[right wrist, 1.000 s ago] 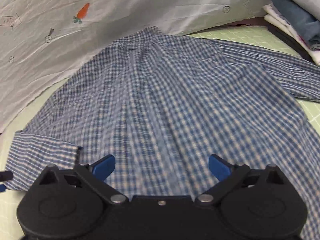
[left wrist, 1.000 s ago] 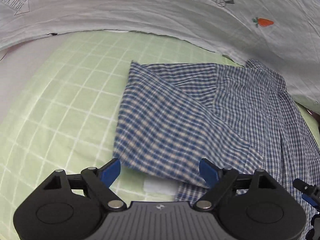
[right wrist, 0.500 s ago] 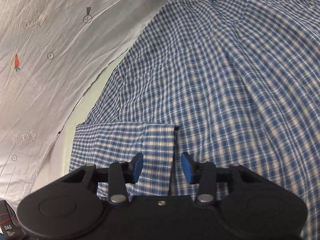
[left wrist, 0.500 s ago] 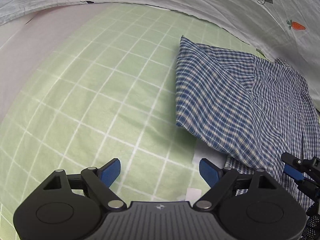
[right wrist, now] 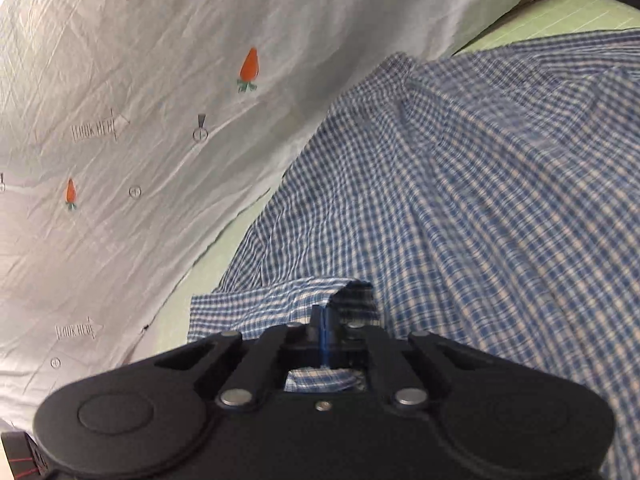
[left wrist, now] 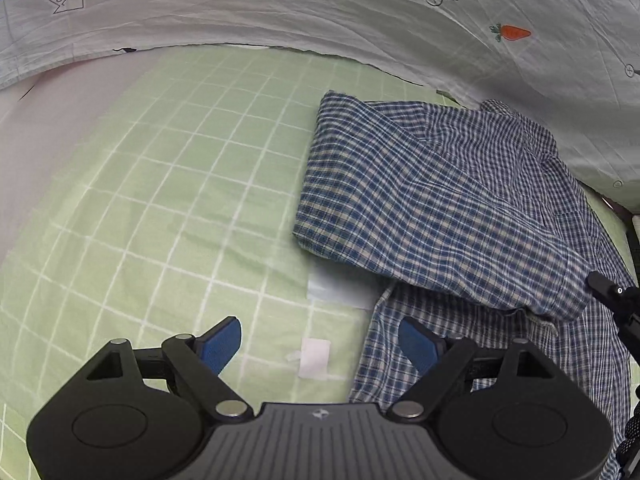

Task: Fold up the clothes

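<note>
shirt: blue checked shirt (left wrist: 452,208) lies on the green grid surface (left wrist: 168,184), right half of the left wrist view; fills the right side of the right wrist view.
sleeve: folded across the body, cuff (right wrist: 320,296) at lower centre of the right wrist view.
right gripper (right wrist: 323,334): jaws have just been closing, now clenched on the cuff edge; fabric bunches up over the tips.
left gripper (left wrist: 320,344): jaws spread wide, nothing between them, over bare surface at the shirt's hem.
hidden: right pads almost fully covered by linkage; shirt's right edge cut off by the frame in both views; right wrist view motion-blurred.
backdrop: white printed cloth (right wrist: 120,120) with carrots, upper left.
vs earlier: cuff lay flat between open right jaws half a second ago; now pinched, lifted.
</note>
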`<state>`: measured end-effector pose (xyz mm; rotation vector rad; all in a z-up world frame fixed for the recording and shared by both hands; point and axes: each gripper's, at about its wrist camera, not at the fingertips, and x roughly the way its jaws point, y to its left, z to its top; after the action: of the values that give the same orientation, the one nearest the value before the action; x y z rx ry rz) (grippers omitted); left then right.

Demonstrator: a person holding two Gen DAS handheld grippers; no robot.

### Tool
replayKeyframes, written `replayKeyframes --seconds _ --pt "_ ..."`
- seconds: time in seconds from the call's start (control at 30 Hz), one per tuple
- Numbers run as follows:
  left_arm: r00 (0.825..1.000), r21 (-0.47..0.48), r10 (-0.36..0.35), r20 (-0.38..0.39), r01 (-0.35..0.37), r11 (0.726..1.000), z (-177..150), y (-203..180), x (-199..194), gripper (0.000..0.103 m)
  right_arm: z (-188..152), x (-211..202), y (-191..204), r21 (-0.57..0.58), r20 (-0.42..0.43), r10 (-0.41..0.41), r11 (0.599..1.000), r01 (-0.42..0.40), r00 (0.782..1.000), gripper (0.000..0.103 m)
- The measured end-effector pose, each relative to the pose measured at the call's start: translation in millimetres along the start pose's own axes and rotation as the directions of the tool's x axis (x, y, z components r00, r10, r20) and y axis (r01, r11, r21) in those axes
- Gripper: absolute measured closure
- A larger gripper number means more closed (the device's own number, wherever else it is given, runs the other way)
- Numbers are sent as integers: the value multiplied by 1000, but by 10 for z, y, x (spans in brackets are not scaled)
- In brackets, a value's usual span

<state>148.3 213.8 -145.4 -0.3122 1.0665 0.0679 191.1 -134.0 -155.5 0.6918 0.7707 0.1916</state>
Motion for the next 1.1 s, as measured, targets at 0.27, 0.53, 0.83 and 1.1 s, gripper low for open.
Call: replayKeyframes --seconds 0.27,0.53,0.83,1.1 --pt "999 69 -31 -9 31 997 -406 -460 -158 17 395 -959 -441 -22 280 -158 985 171 947 103" --pt "997 -35 14 -72 -16 999 -952 -923 -120 17 648 -1117 -1283 -53 152 -345 933 356 926 76" --pt "994 -123 53 -99 -65 990 -1287 -1476 -35 17 630 -809 -1838 -65 -67 -240 970 236 969 57" --pt "992 -203 89 -92 -106 973 -1427 -1905 156 17 955 -340 -2001 -184 -136 -248 958 221 959 31"
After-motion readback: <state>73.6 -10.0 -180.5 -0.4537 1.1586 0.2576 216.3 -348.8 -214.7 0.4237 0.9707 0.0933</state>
